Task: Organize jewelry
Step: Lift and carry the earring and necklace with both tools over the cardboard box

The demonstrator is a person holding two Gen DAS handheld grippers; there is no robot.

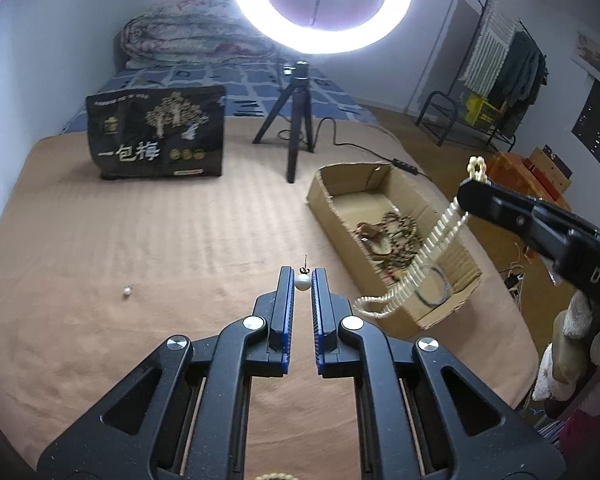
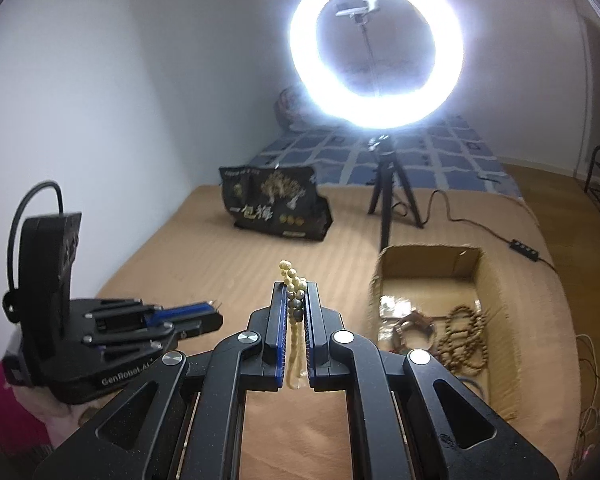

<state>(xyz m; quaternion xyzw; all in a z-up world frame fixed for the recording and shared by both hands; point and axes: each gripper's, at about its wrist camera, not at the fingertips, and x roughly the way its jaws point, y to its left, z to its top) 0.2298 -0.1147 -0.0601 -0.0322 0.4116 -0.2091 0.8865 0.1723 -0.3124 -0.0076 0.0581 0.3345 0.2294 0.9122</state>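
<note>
My left gripper [image 1: 302,280] is shut on a white pearl earring [image 1: 302,281], held above the tan bedspread. My right gripper [image 2: 296,294] is shut on a cream beaded necklace [image 2: 294,280]. In the left wrist view the right gripper [image 1: 474,188] is at the right, and the necklace [image 1: 428,252] hangs from it down over the near end of the cardboard box [image 1: 440,200]. The box [image 2: 500,320] holds brown bead bracelets [image 2: 462,336] and other jewelry. A second small pearl earring [image 1: 127,291] lies on the bedspread at the left.
A black snack bag [image 1: 158,136] stands at the back of the bed. A ring light on a black tripod [image 1: 300,120] stands behind the box, with its cable [image 1: 404,164] running right. A clothes rack [image 1: 500,68] is at the far right.
</note>
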